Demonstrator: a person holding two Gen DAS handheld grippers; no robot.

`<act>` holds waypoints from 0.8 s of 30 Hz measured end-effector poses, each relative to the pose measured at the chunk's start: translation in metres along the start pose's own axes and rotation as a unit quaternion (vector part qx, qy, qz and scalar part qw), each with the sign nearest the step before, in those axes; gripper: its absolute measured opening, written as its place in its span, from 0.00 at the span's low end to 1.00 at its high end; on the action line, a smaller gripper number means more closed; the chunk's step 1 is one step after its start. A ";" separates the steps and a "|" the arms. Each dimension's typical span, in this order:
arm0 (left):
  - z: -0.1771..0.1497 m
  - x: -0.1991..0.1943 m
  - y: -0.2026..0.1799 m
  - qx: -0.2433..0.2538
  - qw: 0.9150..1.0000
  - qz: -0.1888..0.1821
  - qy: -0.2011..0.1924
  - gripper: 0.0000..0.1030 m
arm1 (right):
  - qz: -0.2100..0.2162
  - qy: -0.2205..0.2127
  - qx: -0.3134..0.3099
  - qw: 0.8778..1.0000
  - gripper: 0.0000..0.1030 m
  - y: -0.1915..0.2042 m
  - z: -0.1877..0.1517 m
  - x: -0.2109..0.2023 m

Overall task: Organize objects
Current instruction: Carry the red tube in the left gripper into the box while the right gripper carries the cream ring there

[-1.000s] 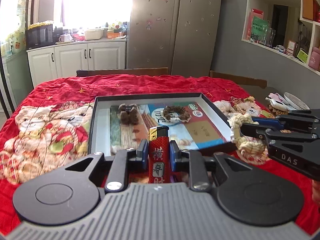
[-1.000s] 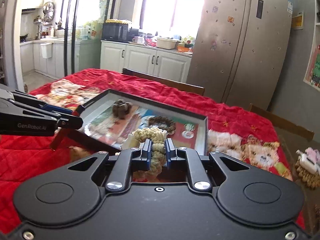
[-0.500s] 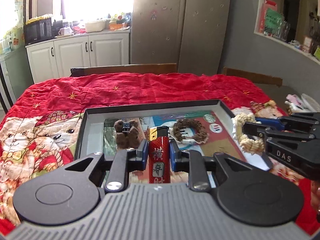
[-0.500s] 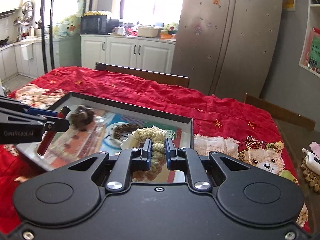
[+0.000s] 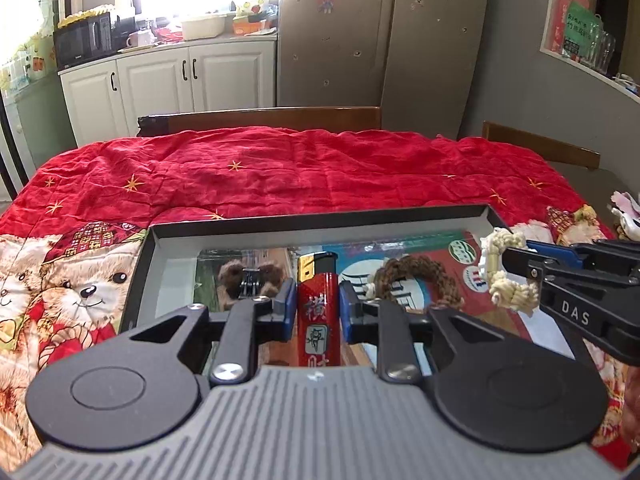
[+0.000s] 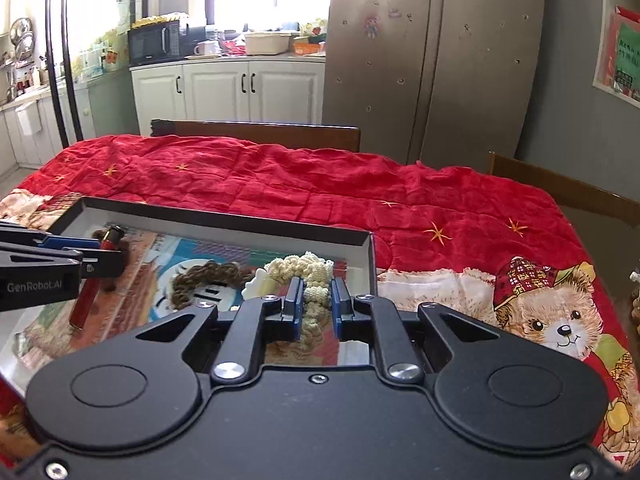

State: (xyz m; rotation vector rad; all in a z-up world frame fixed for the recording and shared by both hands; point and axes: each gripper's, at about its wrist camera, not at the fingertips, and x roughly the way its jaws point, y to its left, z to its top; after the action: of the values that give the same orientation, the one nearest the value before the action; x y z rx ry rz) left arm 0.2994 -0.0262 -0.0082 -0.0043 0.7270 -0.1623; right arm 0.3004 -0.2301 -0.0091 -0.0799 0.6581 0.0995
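My left gripper point(image 5: 314, 304) is shut on a red lighter point(image 5: 317, 312) with a black and gold top, held over the shallow black-rimmed tray point(image 5: 320, 222). My right gripper point(image 6: 315, 304) is shut on a cream braided rope ring point(image 6: 310, 280), over the tray's right part point(image 6: 366, 256). In the left wrist view the right gripper point(image 5: 520, 268) comes in from the right with the cream ring point(image 5: 506, 276). In the right wrist view the left gripper point(image 6: 100, 258) shows at the left with the lighter point(image 6: 92, 280). A brown braided ring point(image 5: 416, 280) and a brown furry clip point(image 5: 248, 276) lie in the tray.
A red quilt with teddy bears point(image 5: 280, 168) covers the table. Wooden chair backs point(image 5: 260, 118) stand at the far edge. White cabinets point(image 5: 168, 76) and a steel fridge point(image 5: 380, 32) are behind. Small items point(image 5: 624, 216) lie off the table's right edge.
Both grippers have moved forward over the tray and come lower, each still holding its object. The tray now fills the near view under them.
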 end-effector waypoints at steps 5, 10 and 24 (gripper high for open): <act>0.003 0.018 0.000 -0.004 1.000 0.005 0.010 0.25 | 0.007 0.011 0.012 1.000 0.13 -0.007 -0.001 0.014; 0.004 0.026 -0.001 -0.001 1.000 0.014 0.013 0.25 | 0.005 0.018 0.010 1.000 0.13 -0.007 -0.002 0.023; 0.005 0.034 -0.005 0.010 0.999 0.024 0.020 0.25 | 0.001 0.032 0.014 0.999 0.13 -0.009 -0.004 0.038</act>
State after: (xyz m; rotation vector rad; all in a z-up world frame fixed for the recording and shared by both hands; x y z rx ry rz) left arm 0.3264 -0.0366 -0.0266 0.0356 0.7638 -0.1240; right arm 0.3292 -0.2368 -0.0350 -0.0563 0.7240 0.0902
